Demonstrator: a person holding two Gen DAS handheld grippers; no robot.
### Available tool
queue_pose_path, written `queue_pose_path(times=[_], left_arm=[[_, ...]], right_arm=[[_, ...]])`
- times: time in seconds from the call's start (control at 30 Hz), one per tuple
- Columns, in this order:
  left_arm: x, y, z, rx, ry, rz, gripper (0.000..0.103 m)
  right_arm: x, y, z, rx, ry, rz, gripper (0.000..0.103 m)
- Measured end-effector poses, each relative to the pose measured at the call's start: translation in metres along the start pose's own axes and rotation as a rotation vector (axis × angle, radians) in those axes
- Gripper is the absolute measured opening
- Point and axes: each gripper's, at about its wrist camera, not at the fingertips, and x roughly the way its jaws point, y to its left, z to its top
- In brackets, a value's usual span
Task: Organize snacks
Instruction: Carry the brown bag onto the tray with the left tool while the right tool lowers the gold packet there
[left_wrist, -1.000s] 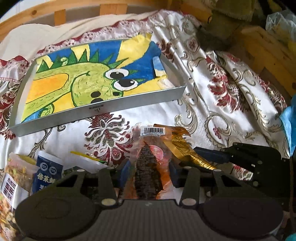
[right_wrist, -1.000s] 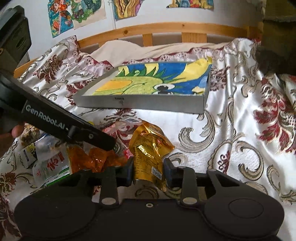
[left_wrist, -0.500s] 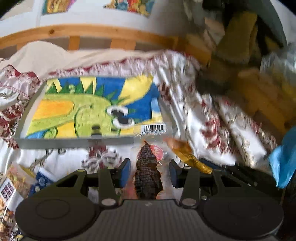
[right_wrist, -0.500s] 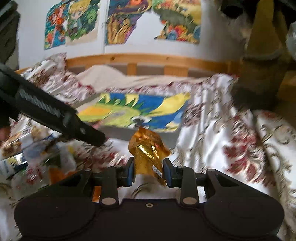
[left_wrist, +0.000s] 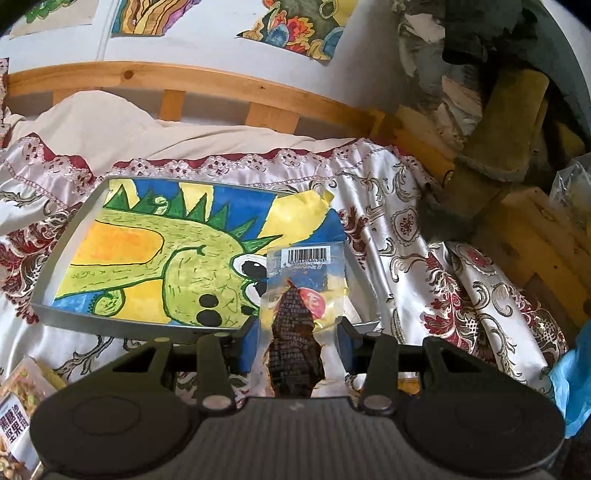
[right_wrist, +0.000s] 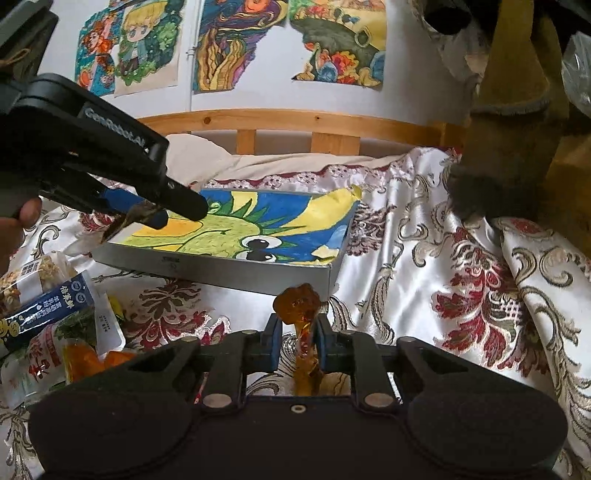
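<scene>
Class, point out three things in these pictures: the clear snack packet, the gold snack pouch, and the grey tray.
clear snack packet (left_wrist: 295, 306), left wrist view, its dark contents.
gold snack pouch (right_wrist: 300, 301), right wrist view, crumpled top.
grey tray (right_wrist: 221, 271), right wrist view, near wall.

Open tray (left_wrist: 55, 280) ahead (snack pile (right_wrist: 55, 314) left)

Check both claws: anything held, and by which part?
Left claw holds the clear packet by its lower half. Right claw pinches the gold packet mid-body, crumpled.
</scene>
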Motion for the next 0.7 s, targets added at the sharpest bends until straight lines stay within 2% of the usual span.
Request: queue_pose_path(times=[0.23, 0.3, 0.43, 0.5, 0.6, 0.7], left_arm=[[-0.005, -0.004, 0.016, 0.006, -0.040, 0.024, 0.048], [-0.003, -0.006, 0.025, 0.011, -0.062, 0.041, 0.048], [0.013, -0.005, 0.040, -0.007, -0.087, 0.102, 0.048], [0.026, -0.001, 0.048, -0.023, -0.090, 0.121, 0.048], [0.047, 0.006, 0.057, -0.046, -0.090, 0.132, 0.048], [0.066, 0.013, 0.060, -0.050, -0.083, 0.140, 0.048]], right_arm=[[-0.028, 0.008, 0.007, -0.070, -0.178, -0.030, 0.017], [-0.031, 0.012, 0.013, -0.114, -0.253, -0.033, 0.017], [-0.016, 0.024, 0.032, -0.260, -0.438, -0.083, 0.017], [-0.002, 0.028, 0.038, -0.320, -0.494, -0.105, 0.017], [0.023, 0.033, 0.040, -0.397, -0.523, -0.114, 0.017], [0.047, 0.033, 0.043, -0.389, -0.489, -0.101, 0.018]])
